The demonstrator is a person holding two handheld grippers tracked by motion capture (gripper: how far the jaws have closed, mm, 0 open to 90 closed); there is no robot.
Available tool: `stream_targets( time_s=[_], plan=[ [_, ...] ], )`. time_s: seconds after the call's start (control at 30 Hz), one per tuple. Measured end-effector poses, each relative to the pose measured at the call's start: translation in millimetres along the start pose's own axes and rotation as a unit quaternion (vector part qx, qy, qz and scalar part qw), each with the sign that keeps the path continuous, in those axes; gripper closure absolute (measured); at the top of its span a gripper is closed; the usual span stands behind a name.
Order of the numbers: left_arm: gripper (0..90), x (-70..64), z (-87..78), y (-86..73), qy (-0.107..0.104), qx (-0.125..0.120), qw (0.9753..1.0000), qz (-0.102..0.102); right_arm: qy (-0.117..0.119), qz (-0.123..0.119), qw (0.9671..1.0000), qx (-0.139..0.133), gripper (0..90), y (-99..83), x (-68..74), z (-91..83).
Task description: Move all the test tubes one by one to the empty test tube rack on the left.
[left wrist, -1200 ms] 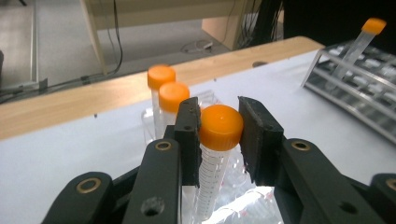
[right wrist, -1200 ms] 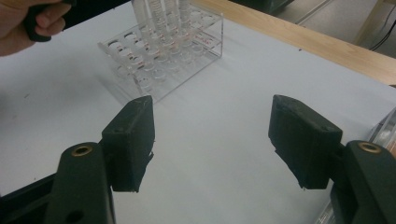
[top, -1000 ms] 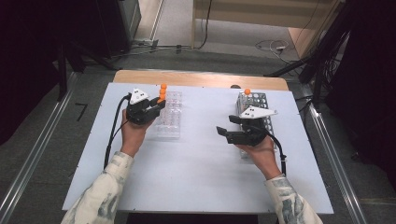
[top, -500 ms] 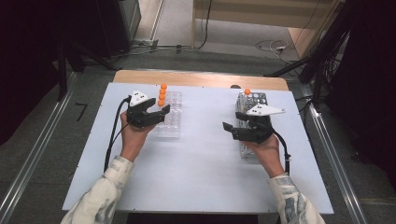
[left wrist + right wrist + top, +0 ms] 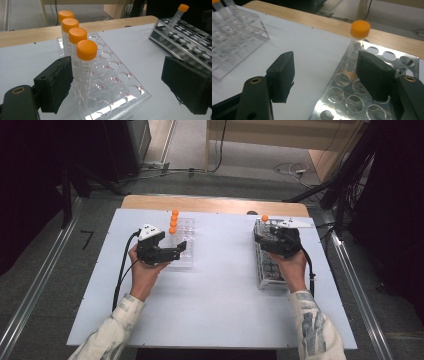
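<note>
A clear plastic rack (image 5: 187,227) on the left of the table holds a row of several orange-capped tubes (image 5: 174,221). My left gripper (image 5: 179,248) hovers at the rack's near end, open. In the left gripper view its jaws (image 5: 120,85) straddle the clear rack (image 5: 117,82), and the nearest tube (image 5: 86,62) stands just inside the left pad. A metal rack (image 5: 270,275) on the right carries one orange-capped tube (image 5: 264,218) at its far end. My right gripper (image 5: 269,231) is above that end, open. In the right gripper view that tube (image 5: 360,30) rises just beyond the right pad (image 5: 374,75).
Both racks stand on a white tabletop (image 5: 220,290) with a wooden strip (image 5: 215,204) along its far edge. Cables lie on the floor beyond. The table's middle and near part are bare. A metal rail (image 5: 350,270) runs along the right side.
My right gripper moved away from the person along the metal rack to its far end near the single tube. My left gripper slid slightly back toward the person.
</note>
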State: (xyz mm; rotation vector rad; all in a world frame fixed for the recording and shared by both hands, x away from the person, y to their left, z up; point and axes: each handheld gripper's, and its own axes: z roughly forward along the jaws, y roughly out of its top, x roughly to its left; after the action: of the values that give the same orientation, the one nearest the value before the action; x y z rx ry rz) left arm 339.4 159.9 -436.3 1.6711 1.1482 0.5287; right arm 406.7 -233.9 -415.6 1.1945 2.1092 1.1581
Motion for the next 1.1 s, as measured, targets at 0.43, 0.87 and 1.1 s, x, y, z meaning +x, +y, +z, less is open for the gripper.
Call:
stream_targets(
  time_s=[0.43,0.87,1.1],
  plan=[
    [12.1,1.9,-6.7,1.4,-0.010,-0.007,0.9999,-0.005,-0.043,0.008,0.9984,0.036,38.1,17.0,-24.3,41.4],
    [13.1,0.9,-8.4,1.6,-0.012,-0.008,0.9999,-0.002,-0.053,0.018,0.9966,0.060,63.6,24.2,-27.9,59.7],
    [13.4,0.1,-8.8,1.8,-0.013,-0.010,0.9999,-0.002,-0.055,0.025,0.9970,0.047,71.0,24.8,-29.8,57.5]
  ],
)
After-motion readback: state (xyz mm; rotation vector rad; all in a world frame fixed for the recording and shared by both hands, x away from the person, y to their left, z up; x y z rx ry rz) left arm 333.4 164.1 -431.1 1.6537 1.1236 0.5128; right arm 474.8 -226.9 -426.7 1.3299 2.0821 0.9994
